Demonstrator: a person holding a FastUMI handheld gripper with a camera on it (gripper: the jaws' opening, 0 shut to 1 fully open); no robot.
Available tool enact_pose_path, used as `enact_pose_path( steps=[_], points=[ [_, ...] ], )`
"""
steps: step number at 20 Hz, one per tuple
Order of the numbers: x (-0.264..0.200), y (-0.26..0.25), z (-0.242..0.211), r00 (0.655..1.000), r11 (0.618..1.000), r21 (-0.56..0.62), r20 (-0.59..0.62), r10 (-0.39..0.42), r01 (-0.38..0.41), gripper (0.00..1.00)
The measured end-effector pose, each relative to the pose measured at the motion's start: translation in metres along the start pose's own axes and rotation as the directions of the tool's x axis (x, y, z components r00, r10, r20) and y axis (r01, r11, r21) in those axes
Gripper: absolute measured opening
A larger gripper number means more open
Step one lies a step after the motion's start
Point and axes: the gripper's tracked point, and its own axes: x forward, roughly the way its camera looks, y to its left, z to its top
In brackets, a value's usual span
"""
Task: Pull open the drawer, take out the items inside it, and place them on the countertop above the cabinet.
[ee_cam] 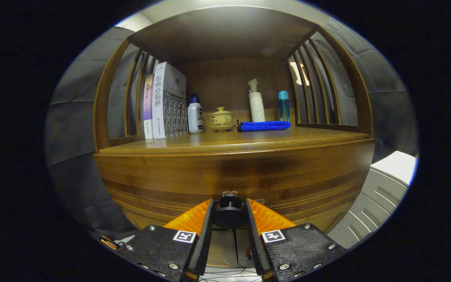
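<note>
Gripper clamped on drawer knob, drawer not pulled out yet.

Nearest: gripper [229, 213] with both fingers pressed on either side of the round dark knob [229, 214], grasping it; the knob sits low on the drawer front [233, 176] of the wooden cabinet [131, 188], at mid-width. Drawer looks flush with the cabinet, so contents are hidden. Step in hand: opening the drawer, nothing retrieved. Next move likely a straight pull back toward the holder, grip kept firm so the knob doesn't slip. Above: countertop [249, 141], front edge bare. Along its back edge, left to right: books [165, 102], white bottle [195, 115], lidded cup on saucer [220, 118], blue cloth [264, 125], pump bottle [256, 102], teal bottle [283, 105].
</note>
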Motion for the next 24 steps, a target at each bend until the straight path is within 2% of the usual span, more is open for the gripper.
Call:
enact_pose_path(
  steps=[6, 9, 13, 18, 21, 24],
  points=[
    [-0.004, -0.001, -0.006, 0.998, 1.000, -0.004, -0.053, -0.018, 0.018, 0.30],
    [-0.022, -0.004, -0.008, 0.999, 1.000, 0.011, -0.052, -0.017, 0.017, 0.29],
    [-0.062, -0.003, -0.018, 0.999, 0.999, 0.033, -0.036, 0.023, -0.022, 0.29],
    [-0.107, -0.002, -0.030, 0.999, 1.000, 0.020, -0.039, 0.004, -0.003, 0.29],
    [-0.126, 0.003, -0.034, 1.000, 0.998, 0.060, -0.013, 0.000, 0.000, 0.28],
    [-0.139, 0.002, -0.039, 1.000, 1.000, 0.024, -0.020, -0.011, 0.012, 0.29]
  ],
)
